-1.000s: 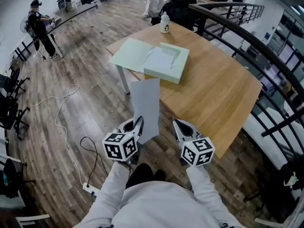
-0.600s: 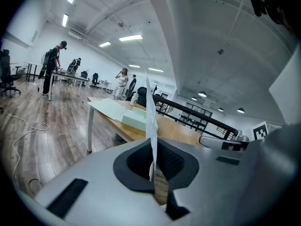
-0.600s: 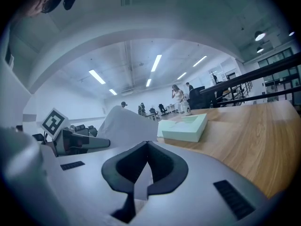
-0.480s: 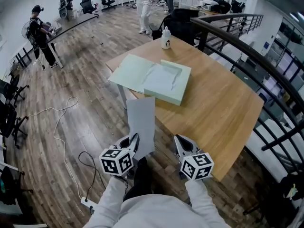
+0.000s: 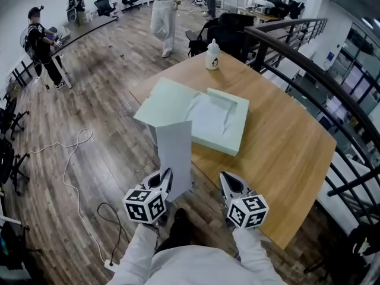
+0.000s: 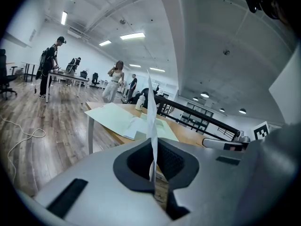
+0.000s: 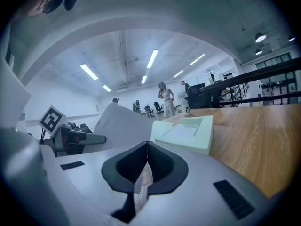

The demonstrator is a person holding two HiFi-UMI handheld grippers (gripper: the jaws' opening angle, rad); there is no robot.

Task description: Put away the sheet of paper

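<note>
My left gripper [image 5: 167, 176] is shut on the lower edge of a white sheet of paper [image 5: 175, 153], which stands upright. In the head view the sheet's top edge overlaps the near corner of a pale green file box [image 5: 208, 120] lying open on the wooden table [image 5: 279, 141]. The left gripper view shows the sheet [image 6: 151, 107] edge-on between the closed jaws, with the box [image 6: 124, 119] beyond it. My right gripper [image 5: 224, 178] hangs beside it at the table's near edge, jaws together with nothing in them [image 7: 147, 144]. From that side the box [image 7: 188, 133] lies ahead.
A white bottle [image 5: 212, 55] stands at the table's far corner. A black railing [image 5: 332, 94] runs along the right. A cable [image 5: 71, 171] trails over the wood floor on the left. People [image 5: 161, 10] stand and walk in the background.
Both grippers and the sheet have come closer to the table; the sheet's top now reaches the box's flap. A person in the background has walked nearer.
</note>
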